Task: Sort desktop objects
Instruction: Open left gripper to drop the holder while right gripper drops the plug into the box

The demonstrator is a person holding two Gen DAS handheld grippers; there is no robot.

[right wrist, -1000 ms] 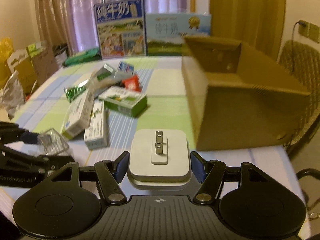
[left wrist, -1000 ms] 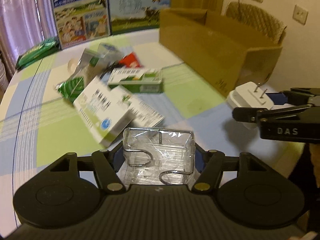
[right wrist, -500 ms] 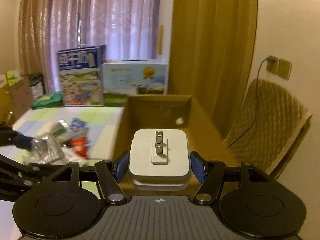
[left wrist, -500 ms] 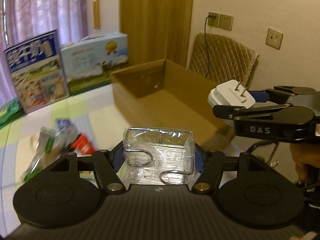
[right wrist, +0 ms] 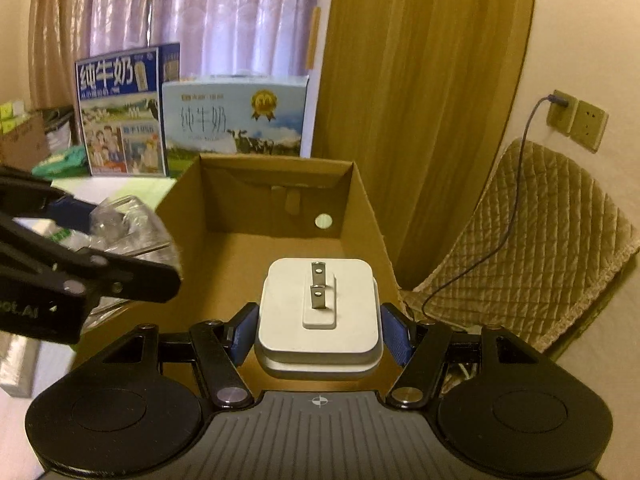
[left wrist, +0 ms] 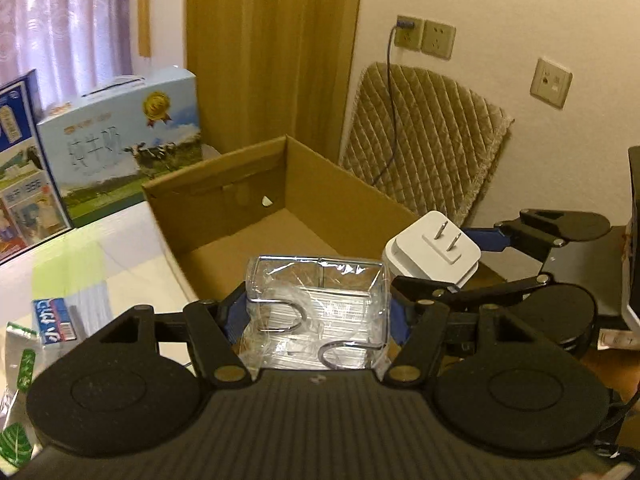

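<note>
Two milk cartons [right wrist: 236,118] stand side by side at the table's far edge. A quilted chair [right wrist: 532,240] stands beside the table's right edge. A cable [right wrist: 516,184] hangs from the wall socket [right wrist: 560,114].

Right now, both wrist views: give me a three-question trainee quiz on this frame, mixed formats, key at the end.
1. True or false: the cardboard box already holds sorted items.
2. What does the right gripper hold? A) milk carton B) white plug adapter C) blue packet
3. Fill in: the left gripper is shut on a clear plastic ____ with metal hooks.

Key
1. False: the part of its floor in view is bare.
2. B, prongs pointing away from the camera.
3. package, held at the box's near edge.
</note>
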